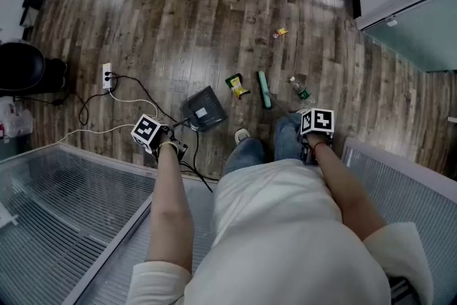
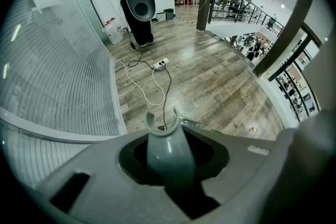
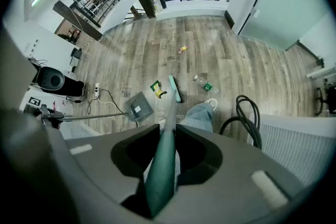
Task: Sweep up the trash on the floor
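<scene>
A: Where are we on the sweep?

B: At the start, by our read. All the trash lies on the wood floor [image 1: 214,3], and we see none in the pan.

A: Tools?

B: One grey dustpan [image 1: 203,109], low at the floor just ahead-left of our feet. We can't tell whether it touches. There's also one broom, with its green broom head [image 1: 265,89] down among the trash. Both are on long handles, so we work standing.

A: Why that layout?

B: The pan sits left of the trash and the broom to the right. A leftward stroke should push debris toward the pan.

A: Grip state?

B: Two grippers. The left gripper [image 1: 168,144] has its jaws clamped on the grey pan handle [image 2: 165,139], and the handle's clip end pokes out past them. The right gripper [image 1: 314,141] has its jaws clamped on the teal broom handle [image 3: 163,165], which runs straight down to the head. Each tool is held high on the shaft, we think for reach and leverage.

A: Trash count?

B: Three pieces:
- One clear bottle [image 1: 300,89] with a green label, just right of the broom head.
- One yellow-green snack wrapper [image 1: 238,86], between the broom head and the pan, so likely first in.
- One small wrapper [image 1: 280,32], yellow-red, well apart from the rest and farther out. That one needs a longer reach.
</scene>
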Demonstrator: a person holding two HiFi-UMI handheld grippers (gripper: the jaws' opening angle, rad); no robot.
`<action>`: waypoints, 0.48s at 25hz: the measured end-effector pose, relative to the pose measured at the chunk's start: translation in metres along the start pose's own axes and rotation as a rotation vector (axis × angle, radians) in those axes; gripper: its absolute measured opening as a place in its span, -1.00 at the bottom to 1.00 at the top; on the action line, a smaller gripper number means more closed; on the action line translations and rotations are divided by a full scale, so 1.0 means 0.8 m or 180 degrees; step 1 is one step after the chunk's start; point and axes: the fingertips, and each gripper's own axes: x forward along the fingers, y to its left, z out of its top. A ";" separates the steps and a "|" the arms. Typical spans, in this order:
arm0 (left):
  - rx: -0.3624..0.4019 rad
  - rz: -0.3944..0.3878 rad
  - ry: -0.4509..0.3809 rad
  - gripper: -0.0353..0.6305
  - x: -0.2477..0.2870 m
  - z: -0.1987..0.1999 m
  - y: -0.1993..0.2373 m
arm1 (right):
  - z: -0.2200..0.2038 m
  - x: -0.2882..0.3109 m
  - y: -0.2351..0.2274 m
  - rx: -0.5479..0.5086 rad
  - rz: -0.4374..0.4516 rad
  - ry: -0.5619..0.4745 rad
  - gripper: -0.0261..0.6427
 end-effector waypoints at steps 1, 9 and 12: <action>0.0011 0.0037 0.0012 -0.64 0.002 -0.001 0.004 | 0.000 0.000 0.000 -0.0002 0.0000 0.0000 -0.63; 0.0039 0.0113 -0.0077 -0.64 0.010 0.006 0.017 | -0.003 -0.001 0.000 -0.0018 -0.0004 0.0011 -0.63; 0.0037 0.0111 -0.0049 -0.64 0.009 0.004 0.014 | -0.001 0.000 -0.001 -0.0028 -0.0004 0.0012 -0.63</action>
